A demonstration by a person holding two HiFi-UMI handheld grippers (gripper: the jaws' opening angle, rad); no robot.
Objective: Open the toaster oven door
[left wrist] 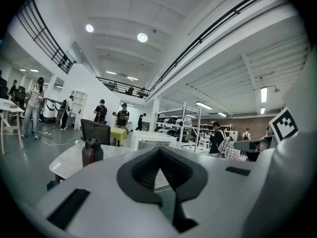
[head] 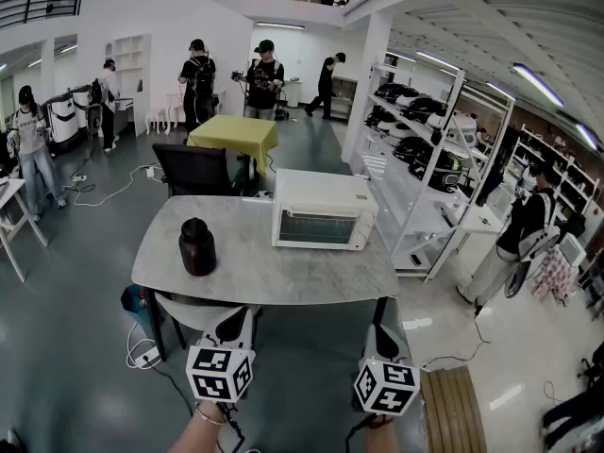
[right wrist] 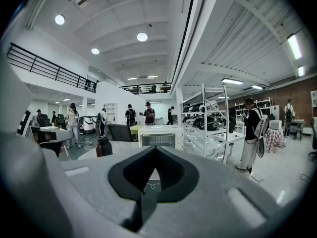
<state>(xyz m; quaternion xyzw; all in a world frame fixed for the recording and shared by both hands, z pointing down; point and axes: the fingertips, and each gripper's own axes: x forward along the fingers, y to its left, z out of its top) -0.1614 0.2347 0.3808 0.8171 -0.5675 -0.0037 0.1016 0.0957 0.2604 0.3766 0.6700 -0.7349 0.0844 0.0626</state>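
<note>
A white toaster oven (head: 323,215) stands on the far right part of the grey round-cornered table (head: 283,276), its glass door shut and facing me. The oven also shows in the left gripper view (left wrist: 148,140) and in the right gripper view (right wrist: 157,137), well ahead of the jaws. My left gripper (head: 233,327) and right gripper (head: 380,340) hover short of the table's near edge, both below the oven and apart from it. Each gripper, left (left wrist: 159,150) and right (right wrist: 156,149), is shut with nothing held.
A dark jar (head: 197,246) stands on the table's left part. Behind the table are a black chair (head: 198,170) and a yellow-covered table (head: 234,135). A white shelving rack (head: 425,149) runs along the right, with a person (head: 524,234) beside it. Several people stand farther back.
</note>
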